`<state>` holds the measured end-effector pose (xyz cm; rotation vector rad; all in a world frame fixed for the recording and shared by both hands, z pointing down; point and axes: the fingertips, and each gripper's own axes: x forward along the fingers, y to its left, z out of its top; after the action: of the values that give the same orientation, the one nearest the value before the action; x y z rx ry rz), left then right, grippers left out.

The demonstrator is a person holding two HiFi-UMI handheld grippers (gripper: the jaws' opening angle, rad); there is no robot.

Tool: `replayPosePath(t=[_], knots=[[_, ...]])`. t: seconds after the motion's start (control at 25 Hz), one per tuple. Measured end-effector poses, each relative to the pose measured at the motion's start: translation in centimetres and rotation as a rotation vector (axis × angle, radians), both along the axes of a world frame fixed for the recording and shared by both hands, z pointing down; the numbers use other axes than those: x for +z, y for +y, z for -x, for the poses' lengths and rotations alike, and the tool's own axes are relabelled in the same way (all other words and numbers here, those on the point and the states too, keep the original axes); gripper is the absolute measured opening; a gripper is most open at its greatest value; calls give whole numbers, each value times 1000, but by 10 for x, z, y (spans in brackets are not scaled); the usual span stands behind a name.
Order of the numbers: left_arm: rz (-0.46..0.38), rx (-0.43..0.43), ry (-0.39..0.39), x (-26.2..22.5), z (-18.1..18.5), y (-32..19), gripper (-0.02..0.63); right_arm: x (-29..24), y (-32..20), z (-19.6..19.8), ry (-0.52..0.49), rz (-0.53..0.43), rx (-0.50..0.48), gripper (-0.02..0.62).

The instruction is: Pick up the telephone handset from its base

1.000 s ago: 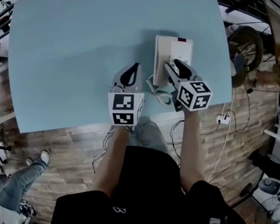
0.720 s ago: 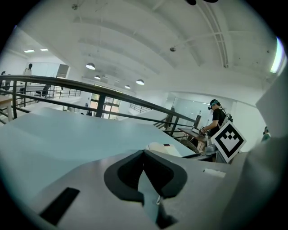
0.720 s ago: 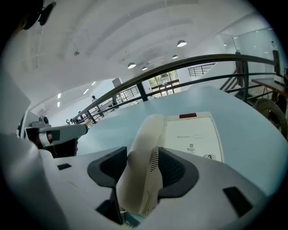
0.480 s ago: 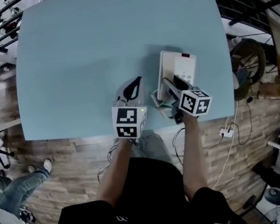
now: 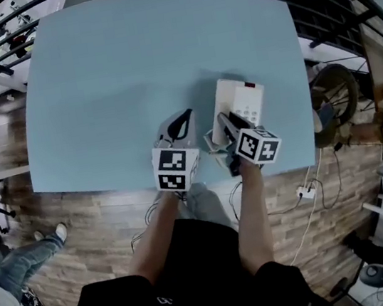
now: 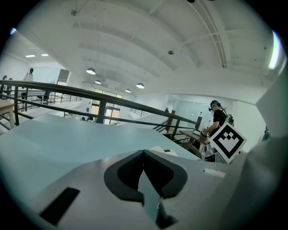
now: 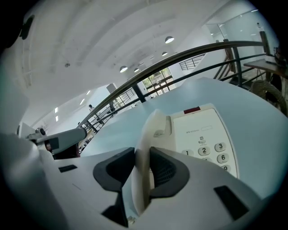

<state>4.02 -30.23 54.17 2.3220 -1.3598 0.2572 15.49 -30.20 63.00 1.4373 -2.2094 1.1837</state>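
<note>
Right tongs [image 7: 143, 157] closing on the telephone handset [image 7: 152, 128] — narrow gap, just the handset's width, and both pads look to be against its sides. The handset runs along the left side of the base [image 7: 204, 134], with the keypad just to its right. I can't tell whether it is clear of the cradle. Left tongs [image 6: 143, 152] have tips together with nothing between them — just left of the phone and apart from it. The phone sits near my edge of the worktop [image 5: 127, 65], right of centre.
</note>
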Motion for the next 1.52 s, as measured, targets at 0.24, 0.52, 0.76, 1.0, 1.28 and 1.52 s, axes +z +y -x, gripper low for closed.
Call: replayPosePath(t=[0.24, 0.52, 0.76, 1.0, 1.28, 1.52], knots=[[-57, -9, 2, -28, 0, -1, 0, -56, 3, 12, 45, -153, -26, 91], [-171, 19, 9, -84, -16, 1, 0, -146, 5, -14, 115, -388, 1, 91], [-271, 54, 14, -128, -40, 8, 0, -220, 22, -42, 193, -608, 34, 89], [-325, 99, 26, -154, -67, 14, 0, -262, 35, -70, 217, -737, 80, 86], [-352, 122, 21, -163, -77, 17, 0, -276, 42, -87, 258, -780, 125, 84], [-345, 112, 25, -157, -76, 10, 0, -273, 38, -85, 273, -782, 115, 84]])
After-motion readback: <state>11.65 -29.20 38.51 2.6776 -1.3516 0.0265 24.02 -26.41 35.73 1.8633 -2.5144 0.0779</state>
